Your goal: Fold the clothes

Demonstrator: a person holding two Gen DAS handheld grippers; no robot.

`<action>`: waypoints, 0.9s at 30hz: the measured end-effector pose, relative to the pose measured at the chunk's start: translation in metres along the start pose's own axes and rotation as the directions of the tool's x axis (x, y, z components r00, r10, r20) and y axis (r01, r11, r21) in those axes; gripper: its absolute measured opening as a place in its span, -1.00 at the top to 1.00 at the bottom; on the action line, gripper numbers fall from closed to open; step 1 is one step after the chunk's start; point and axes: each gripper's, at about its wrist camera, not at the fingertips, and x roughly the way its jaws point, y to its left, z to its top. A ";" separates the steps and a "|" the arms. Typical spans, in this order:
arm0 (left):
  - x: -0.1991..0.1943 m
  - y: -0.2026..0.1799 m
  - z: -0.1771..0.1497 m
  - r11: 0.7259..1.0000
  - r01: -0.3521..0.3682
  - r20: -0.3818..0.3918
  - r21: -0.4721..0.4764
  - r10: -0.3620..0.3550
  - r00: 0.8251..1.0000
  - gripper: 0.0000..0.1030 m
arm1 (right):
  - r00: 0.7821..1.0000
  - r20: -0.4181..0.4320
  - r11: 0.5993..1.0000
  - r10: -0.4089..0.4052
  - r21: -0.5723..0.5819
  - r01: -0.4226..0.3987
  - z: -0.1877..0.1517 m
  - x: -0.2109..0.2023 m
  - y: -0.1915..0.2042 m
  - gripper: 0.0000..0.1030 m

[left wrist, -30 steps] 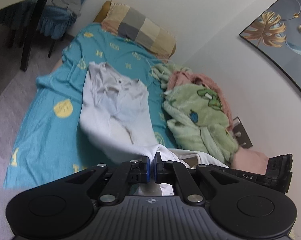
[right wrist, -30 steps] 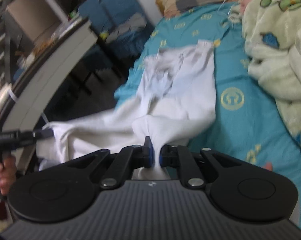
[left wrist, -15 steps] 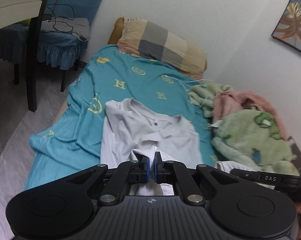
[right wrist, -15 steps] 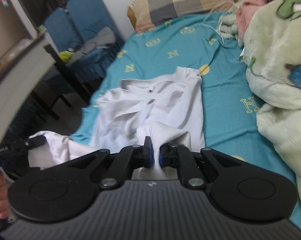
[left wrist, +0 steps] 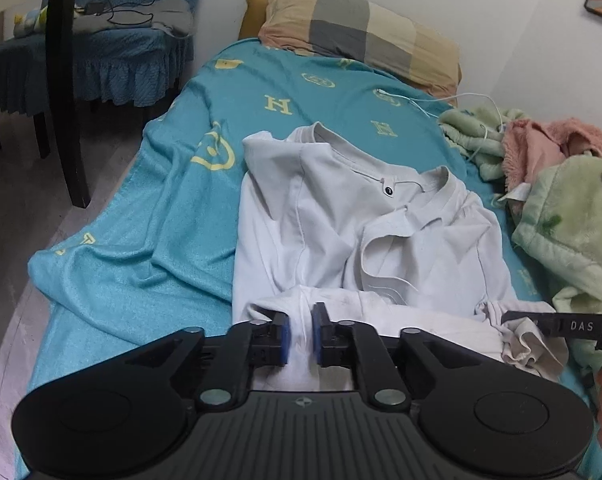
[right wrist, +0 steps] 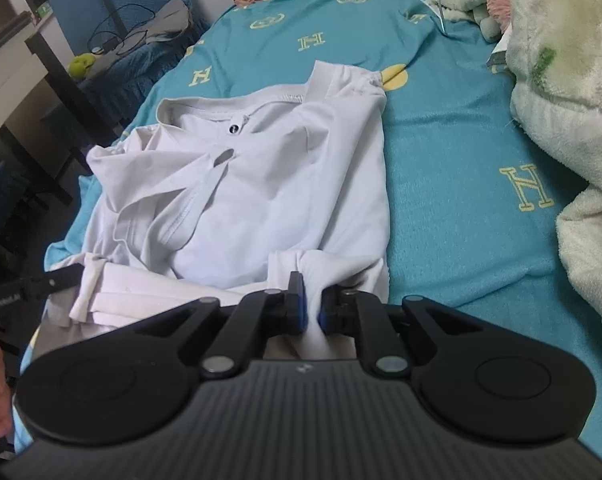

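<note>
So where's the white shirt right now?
The white shirt lies on the teal bedsheet, collar toward the checked pillow, with the fluffy green blanket to its right. Its near edge sits between the left gripper and right gripper.

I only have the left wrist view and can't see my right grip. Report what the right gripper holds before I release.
Observer: The right gripper is shut on a bunched fold of the white shirt at its near edge.
Operator: Give me the shirt's right side.
Observer: Bare teal sheet separates its right edge from the pale fleece blanket.
Operator: Now the far shoulder.
Observer: It ends beside a yellow disc print.
</note>
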 end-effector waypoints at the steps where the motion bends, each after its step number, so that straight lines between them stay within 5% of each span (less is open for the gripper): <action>1: -0.006 -0.003 0.001 1.000 -0.002 -0.007 -0.006 0.002 1.000 0.50 | 1.000 0.005 1.000 -0.004 -0.003 0.004 0.000 -0.002 0.000 0.76; 4: -0.042 -0.017 -0.008 1.000 -0.004 0.038 0.013 0.003 0.999 -0.03 | 0.999 0.037 0.999 -0.015 -0.040 0.016 -0.006 -0.023 0.010 0.63; 8: -0.090 -0.035 -0.019 0.999 -0.007 0.097 0.039 0.003 0.995 -0.26 | 0.994 0.112 0.996 0.004 -0.089 0.006 -0.016 -0.068 0.028 -0.16; 10: -0.114 -0.044 -0.025 0.999 -0.009 0.127 0.052 0.003 0.992 -0.47 | 0.986 0.168 0.994 0.018 -0.114 0.001 -0.024 -0.096 0.039 -0.28; 16: -0.183 -0.069 -0.058 0.993 -0.024 0.213 0.118 -0.002 0.977 -0.86 | 0.957 0.287 0.989 0.040 -0.150 0.004 -0.054 -0.163 0.061 -0.31; 22: -0.229 -0.072 -0.105 0.989 -0.024 0.270 0.144 -0.016 0.963 -0.97 | 0.929 0.367 0.995 0.054 -0.103 -0.017 -0.094 -0.213 0.065 -0.31; 27: -0.227 -0.067 -0.122 0.991 -0.016 0.247 0.132 -0.017 0.969 -0.98 | 0.919 0.394 0.992 0.028 -0.122 0.022 -0.118 -0.225 0.067 -0.31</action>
